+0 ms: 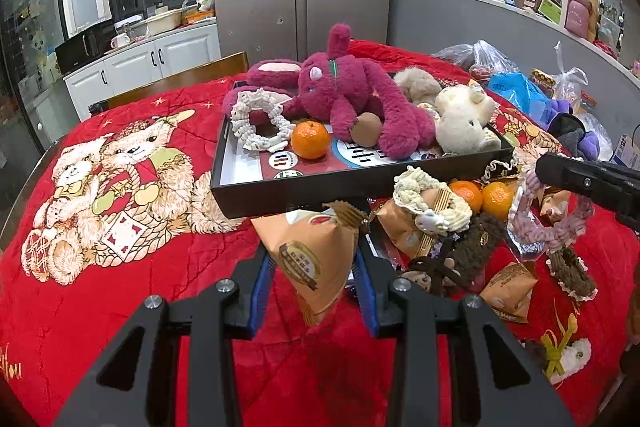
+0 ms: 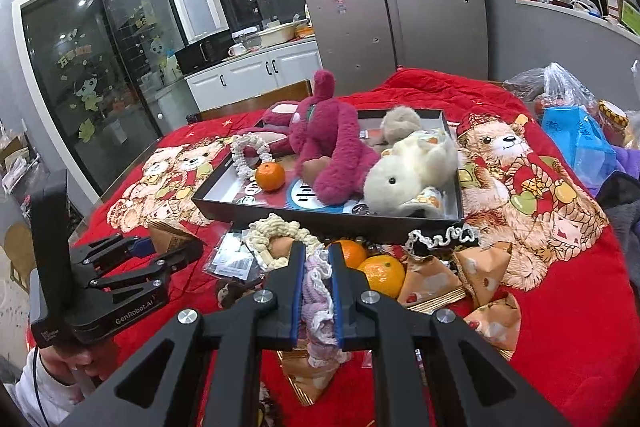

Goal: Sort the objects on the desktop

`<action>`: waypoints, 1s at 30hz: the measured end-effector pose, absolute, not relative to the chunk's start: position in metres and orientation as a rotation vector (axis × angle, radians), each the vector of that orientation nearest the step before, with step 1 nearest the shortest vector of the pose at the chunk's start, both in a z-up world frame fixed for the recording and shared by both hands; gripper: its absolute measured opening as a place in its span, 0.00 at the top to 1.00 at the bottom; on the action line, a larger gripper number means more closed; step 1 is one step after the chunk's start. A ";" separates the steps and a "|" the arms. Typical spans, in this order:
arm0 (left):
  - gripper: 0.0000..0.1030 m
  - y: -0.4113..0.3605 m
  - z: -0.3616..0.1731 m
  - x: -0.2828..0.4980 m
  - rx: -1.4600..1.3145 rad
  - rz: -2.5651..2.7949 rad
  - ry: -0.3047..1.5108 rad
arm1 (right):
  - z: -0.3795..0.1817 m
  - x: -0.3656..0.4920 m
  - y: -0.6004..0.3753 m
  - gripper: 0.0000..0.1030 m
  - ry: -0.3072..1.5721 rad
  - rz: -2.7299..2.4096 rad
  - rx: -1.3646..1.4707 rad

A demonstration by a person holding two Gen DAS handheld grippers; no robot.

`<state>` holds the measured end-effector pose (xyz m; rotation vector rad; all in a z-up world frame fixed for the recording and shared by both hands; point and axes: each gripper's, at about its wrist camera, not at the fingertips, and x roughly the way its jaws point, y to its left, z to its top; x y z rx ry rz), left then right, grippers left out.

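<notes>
My left gripper (image 1: 314, 251) is shut on an orange triangular snack packet (image 1: 308, 259), held just above the red cloth in front of the black tray (image 1: 280, 193). My right gripper (image 2: 317, 255) is shut on a pink crocheted scrunchie (image 2: 318, 291) over the pile of loose items. In the left wrist view the right gripper (image 1: 560, 171) enters from the right with the scrunchie (image 1: 548, 215) hanging from it. The right wrist view shows the left gripper (image 2: 176, 243) at the left with its packet (image 2: 172, 233). The tray (image 2: 320, 221) holds a magenta plush rabbit (image 1: 340, 95), a cream plush (image 1: 464, 123), a white scrunchie (image 1: 260, 123) and a tangerine (image 1: 310, 140).
Loose on the cloth in front of the tray lie two tangerines (image 1: 482, 197), a cream scrunchie (image 1: 428, 199), brown scrunchies (image 1: 572, 271) and more snack packets (image 2: 480, 267). Plastic bags (image 1: 516, 87) crowd the table's right side. A chair back (image 1: 192, 75) stands behind the table.
</notes>
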<state>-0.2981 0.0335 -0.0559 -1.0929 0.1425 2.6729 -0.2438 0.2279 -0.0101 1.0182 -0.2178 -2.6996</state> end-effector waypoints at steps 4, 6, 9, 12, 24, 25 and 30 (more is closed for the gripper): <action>0.63 0.034 -0.049 -0.295 -1.077 2.676 0.146 | -0.008 -0.243 0.224 0.89 -0.209 -2.692 1.008; 0.63 0.034 -0.043 -0.292 -1.061 2.685 0.146 | -0.005 -0.242 0.221 0.89 -0.210 -2.684 0.999; 0.63 0.036 -0.029 -0.286 -1.011 2.704 0.140 | 0.000 -0.241 0.213 0.89 -0.170 -2.699 0.984; 0.63 0.036 -0.012 -0.280 -0.981 2.727 0.112 | 0.009 -0.240 0.208 0.89 -0.181 -2.730 0.965; 0.63 0.020 0.045 -0.280 -0.937 2.843 0.075 | 0.056 -0.242 0.178 0.89 -0.128 -2.731 0.912; 0.63 0.018 0.048 -0.281 -0.932 2.848 0.070 | 0.059 -0.241 0.176 0.89 -0.118 -2.734 0.905; 0.63 0.010 0.065 -0.291 -0.926 2.861 0.022 | 0.092 -0.241 0.162 0.89 -0.067 -2.773 0.841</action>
